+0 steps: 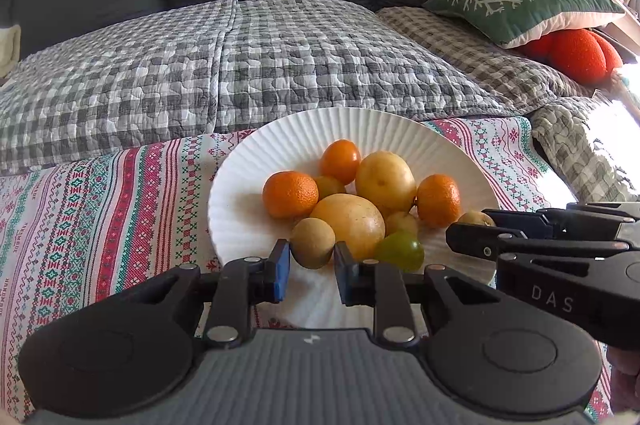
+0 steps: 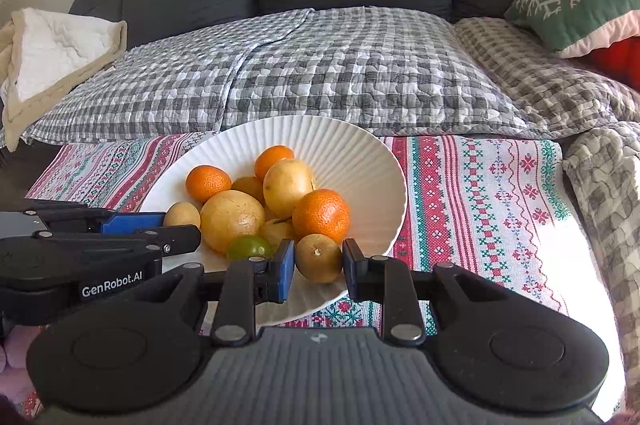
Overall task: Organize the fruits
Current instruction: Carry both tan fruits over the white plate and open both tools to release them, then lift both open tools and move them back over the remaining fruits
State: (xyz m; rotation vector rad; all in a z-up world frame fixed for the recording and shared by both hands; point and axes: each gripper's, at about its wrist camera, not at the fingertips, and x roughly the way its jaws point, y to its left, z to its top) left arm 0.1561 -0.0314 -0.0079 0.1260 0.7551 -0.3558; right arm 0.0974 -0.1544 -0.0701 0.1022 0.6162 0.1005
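A white ribbed plate (image 1: 256,161) sits on a patterned red, green and white cloth (image 1: 100,209) over the table, just in front of a sofa draped in a grey checked quilt (image 1: 200,73). The fruit is heaped on the near half of the plate: two large yellow fruits (image 1: 386,181) in the middle, orange mandarins (image 1: 290,193) to their left, right and far side, a green fruit (image 1: 400,249) at the near edge, and several small tan ones. The left claw (image 1: 311,267) is spread, its blue pads either side of a small tan fruit (image 1: 313,243) at the near left of the heap; whether the pads touch it cannot be told. The right claw (image 2: 319,265) is likewise spread around another small tan fruit (image 2: 319,257) at the near right of the heap, with slim gaps showing on both sides. A green embroidered pillow (image 1: 520,1) lies on the sofa at the far right.
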